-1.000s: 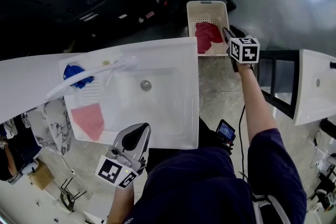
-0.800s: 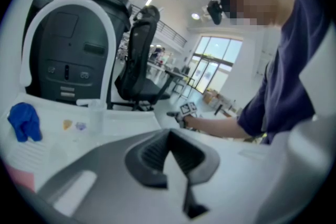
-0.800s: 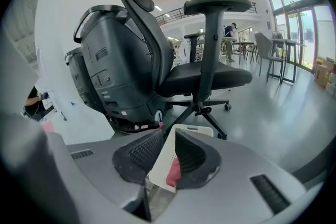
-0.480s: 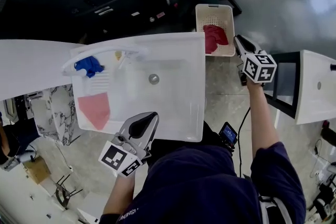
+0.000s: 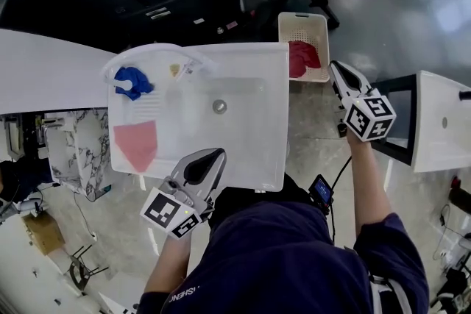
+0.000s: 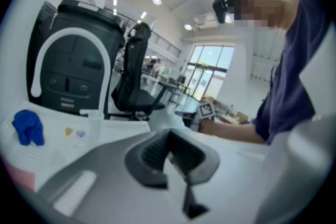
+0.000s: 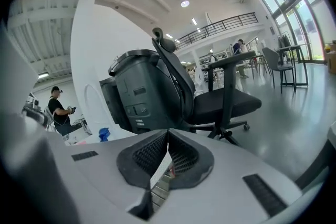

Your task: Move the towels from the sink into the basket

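The white sink [image 5: 243, 129] fills the middle of the head view, as it did a second ago. The basket [image 5: 303, 29] stands on the floor, touching the sink's far right corner, in the same place as before.

The right gripper [image 5: 335, 68] has moved most. A second ago it reached over the basket, right beside the red towel. Now it has drawn back and hangs over the floor just beside the basket's near right corner, apart from it. Its jaws were wider then; they are closing now and meet at the tips with nothing between them.

The left gripper [image 5: 218, 154] hovers over the sink's near edge, much where it was. Its jaws are pressed together and empty.

Two towels are still in the sink and have not shifted. The pink towel [image 5: 137, 145] lies flat in the left part of the basin. The blue towel [image 5: 133, 80] sits bunched in the far left corner. The red towel [image 5: 303, 55] lies in the basket, on its near side, unchanged since the gripper left it.
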### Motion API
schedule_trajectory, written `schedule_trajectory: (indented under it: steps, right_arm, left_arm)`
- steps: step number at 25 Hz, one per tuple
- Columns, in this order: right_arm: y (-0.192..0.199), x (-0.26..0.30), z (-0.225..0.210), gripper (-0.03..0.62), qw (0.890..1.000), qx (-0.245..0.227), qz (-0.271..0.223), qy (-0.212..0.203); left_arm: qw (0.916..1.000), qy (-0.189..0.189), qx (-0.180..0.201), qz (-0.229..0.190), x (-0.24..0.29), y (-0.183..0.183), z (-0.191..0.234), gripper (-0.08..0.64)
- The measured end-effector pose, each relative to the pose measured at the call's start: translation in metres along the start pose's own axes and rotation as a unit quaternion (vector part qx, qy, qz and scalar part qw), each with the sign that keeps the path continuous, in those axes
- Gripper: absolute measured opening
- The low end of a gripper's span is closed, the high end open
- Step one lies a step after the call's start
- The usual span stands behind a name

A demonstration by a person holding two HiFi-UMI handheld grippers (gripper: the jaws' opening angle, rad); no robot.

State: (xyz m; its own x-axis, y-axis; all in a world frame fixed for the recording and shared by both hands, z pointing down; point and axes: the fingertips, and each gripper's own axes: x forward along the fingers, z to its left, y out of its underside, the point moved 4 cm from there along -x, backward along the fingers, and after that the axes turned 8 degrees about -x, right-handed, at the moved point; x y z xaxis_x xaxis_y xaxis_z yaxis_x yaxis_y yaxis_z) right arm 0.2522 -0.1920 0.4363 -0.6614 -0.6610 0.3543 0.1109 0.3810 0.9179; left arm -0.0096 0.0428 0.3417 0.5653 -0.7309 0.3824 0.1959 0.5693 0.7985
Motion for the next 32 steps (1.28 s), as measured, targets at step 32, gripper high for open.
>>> schedule_trajectory:
  steps: [32]
  right_arm:
    - [-0.069,-0.013,0.216,0.008,0.987,-0.114,-0.033,-0.112]
  left_arm:
    - [0.9974,0.006,-0.008,-0.071,-0.114,0.010,0.047,0.003]
